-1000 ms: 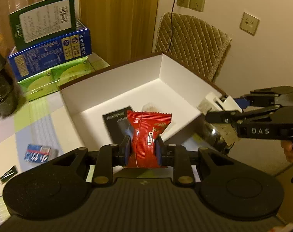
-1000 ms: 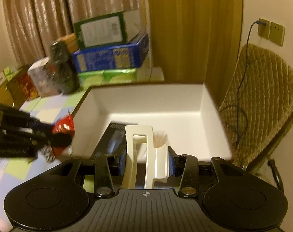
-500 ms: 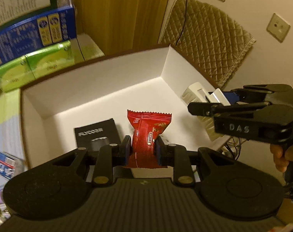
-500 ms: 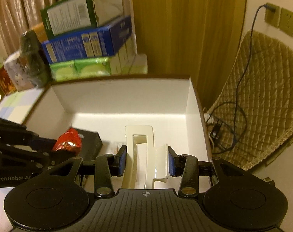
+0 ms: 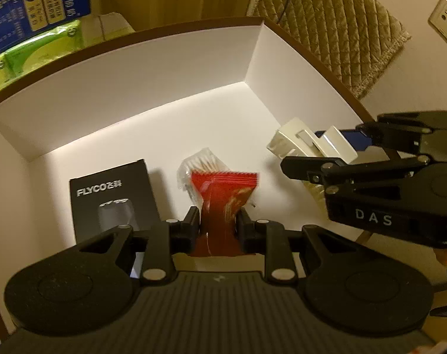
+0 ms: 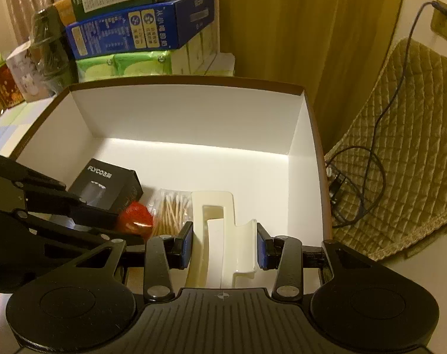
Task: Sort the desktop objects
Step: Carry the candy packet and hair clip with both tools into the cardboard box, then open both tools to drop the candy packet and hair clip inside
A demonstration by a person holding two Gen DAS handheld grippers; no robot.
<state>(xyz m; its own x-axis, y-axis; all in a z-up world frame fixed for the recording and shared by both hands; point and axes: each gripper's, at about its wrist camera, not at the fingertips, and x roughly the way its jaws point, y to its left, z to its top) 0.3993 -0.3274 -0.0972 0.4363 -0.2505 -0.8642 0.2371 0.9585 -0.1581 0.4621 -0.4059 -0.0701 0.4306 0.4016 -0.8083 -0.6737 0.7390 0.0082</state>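
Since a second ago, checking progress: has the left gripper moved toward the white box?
Yes. The left gripper, gripping the red packet, moved in over the white box, whose walls now surround it.

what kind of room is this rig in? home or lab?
Probably a home, a lived-in room rather than a lab. Curtains hang behind a table stacked with grocery cartons, a chair with a quilted cover stands against the wall, and a cable runs up to a wall socket.

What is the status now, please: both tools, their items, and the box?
Left tool shut on red snack packet. Right tool shut on white plastic holder. Both over white box; black carton, cotton swabs inside.
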